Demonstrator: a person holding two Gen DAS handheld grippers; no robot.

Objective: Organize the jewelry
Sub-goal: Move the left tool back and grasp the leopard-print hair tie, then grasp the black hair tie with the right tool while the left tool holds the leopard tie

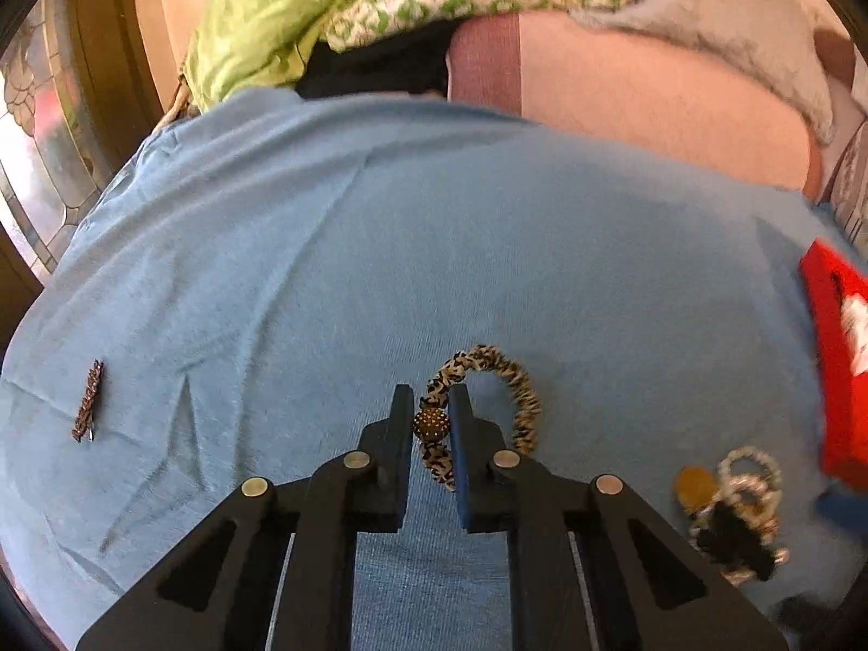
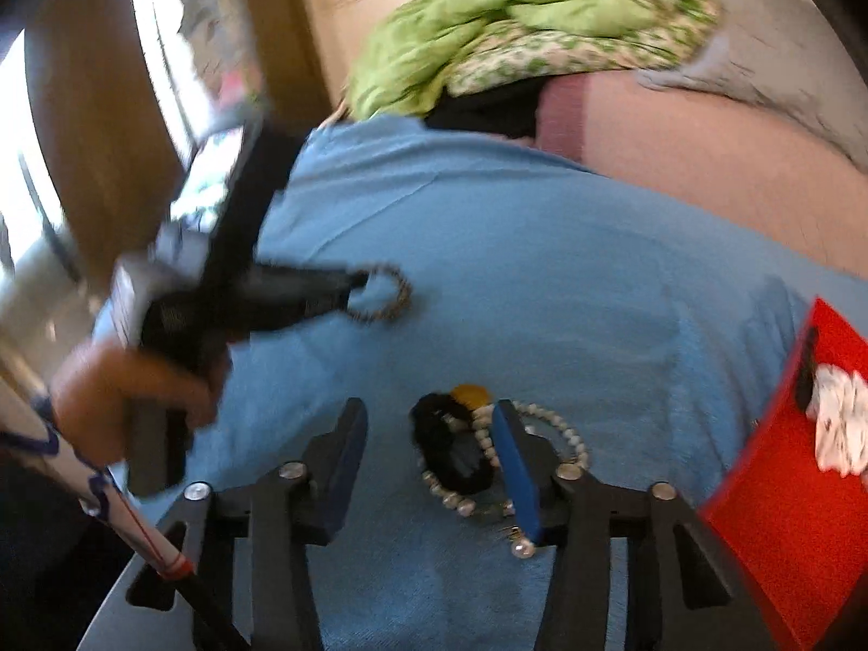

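A leopard-print bracelet [image 1: 488, 374] with a gold studded bead lies on the blue towel [image 1: 380, 244]. My left gripper [image 1: 431, 415] is shut on it, the bead pinched between the two pads. The right wrist view shows the same left gripper [image 2: 355, 287] in a person's hand, holding that bracelet [image 2: 393, 293]. A tangle of pearl bracelets [image 2: 483, 445], a black scrunchie [image 2: 445, 450] and an amber piece [image 2: 469, 395] lies between the fingers of my right gripper [image 2: 428, 415]. It stands open, its right finger [image 2: 515, 461] against the pile and its left finger apart from it.
A red box [image 2: 786, 515] with a white item [image 2: 838, 434] in it sits at the towel's right edge. A small brown braided clip [image 1: 89, 401] lies far left on the towel. Green cloth [image 1: 271, 16] and a pink cushion [image 1: 624, 92] lie behind.
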